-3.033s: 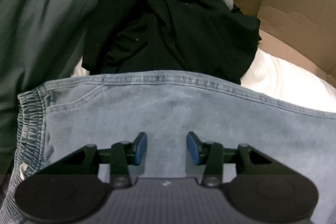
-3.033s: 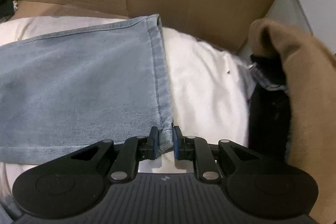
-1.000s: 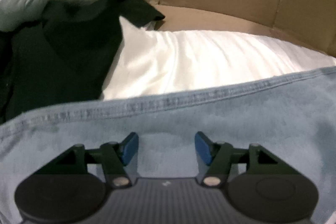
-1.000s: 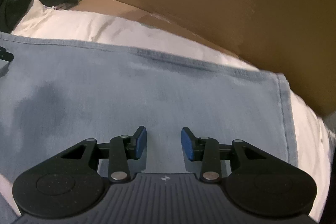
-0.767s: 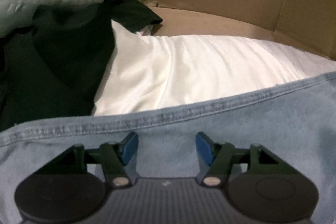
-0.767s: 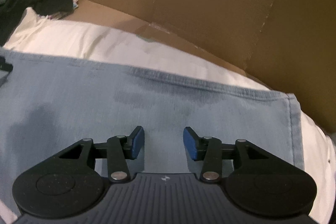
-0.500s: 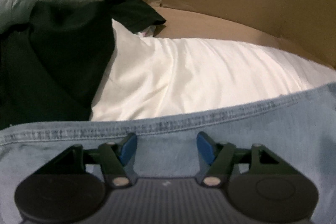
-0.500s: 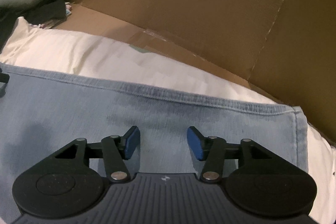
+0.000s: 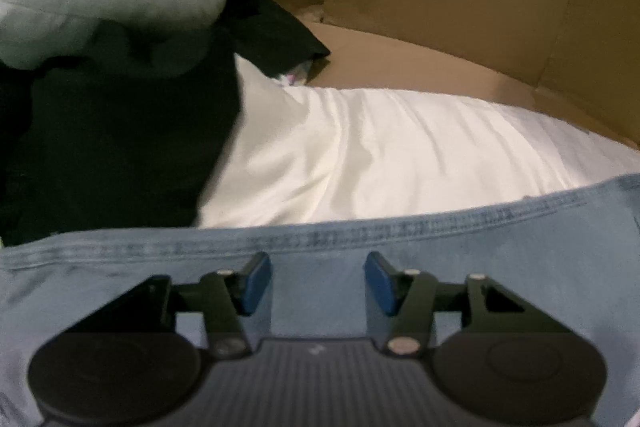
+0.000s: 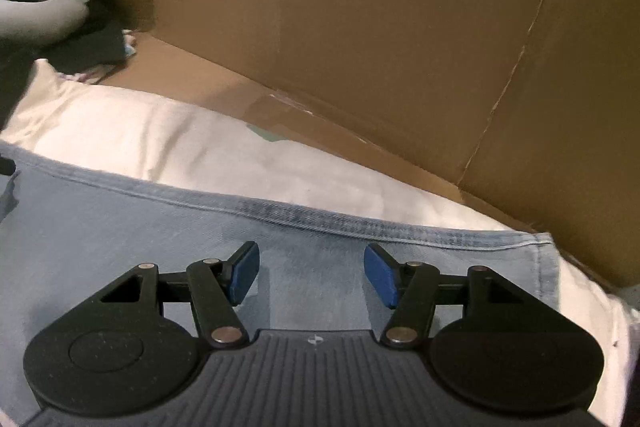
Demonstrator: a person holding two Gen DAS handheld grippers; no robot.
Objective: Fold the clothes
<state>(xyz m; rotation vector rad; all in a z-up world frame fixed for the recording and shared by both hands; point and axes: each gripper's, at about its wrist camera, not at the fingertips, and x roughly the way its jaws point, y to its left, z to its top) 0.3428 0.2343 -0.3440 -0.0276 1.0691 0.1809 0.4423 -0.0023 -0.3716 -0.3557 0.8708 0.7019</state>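
Jeans (image 10: 120,227) lie flat on the white sheet (image 9: 400,147) inside the cardboard box (image 10: 360,27) — left gripper (image 9: 318,281) and right gripper (image 10: 311,273) both spread wide above the denim, pinching nothing. Mid-fold or smoothing, hard to say.

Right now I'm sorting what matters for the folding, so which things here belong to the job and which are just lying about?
Part of the job:
- denim garment
- left gripper, open above it
- right gripper, open above it
- white sheet it lies on

Just lying about:
- black clothing
- grey padded item
- cardboard box
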